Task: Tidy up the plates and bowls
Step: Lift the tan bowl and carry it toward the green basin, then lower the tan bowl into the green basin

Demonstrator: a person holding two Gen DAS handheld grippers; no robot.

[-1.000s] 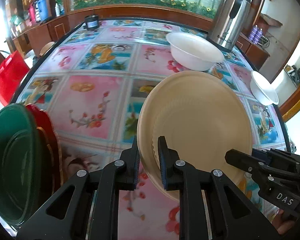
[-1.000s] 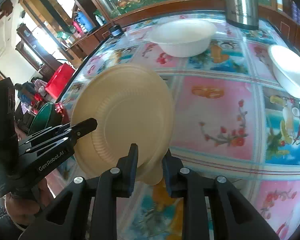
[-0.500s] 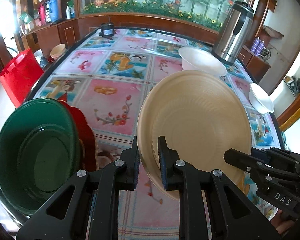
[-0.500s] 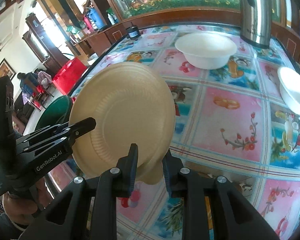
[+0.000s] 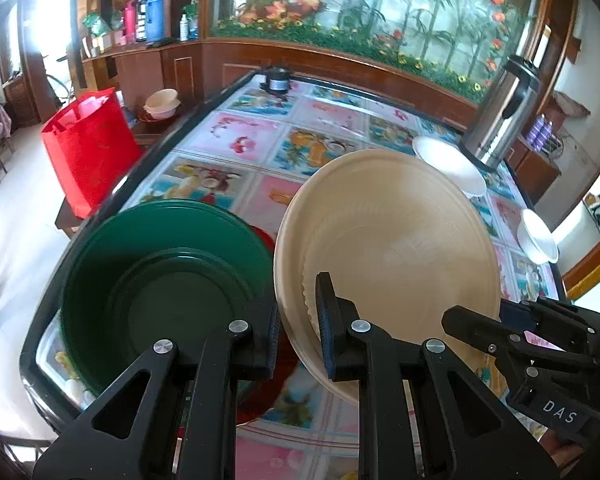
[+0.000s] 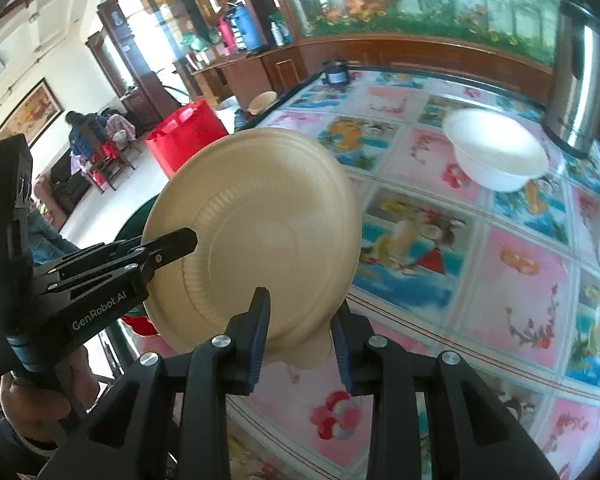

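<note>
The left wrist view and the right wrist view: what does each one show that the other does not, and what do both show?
Only the left wrist view shows the inside of the green bowl, the red plate under it, and the beige plate's hollow upper face.

Only the right wrist view shows the plate's ribbed underside, the person's hand on the left tool, and seated people far behind.

Both show the beige plate held off the table, the large white bowl, the steel flask and the red bag. The right tool is opening around the plate's rim.
</note>
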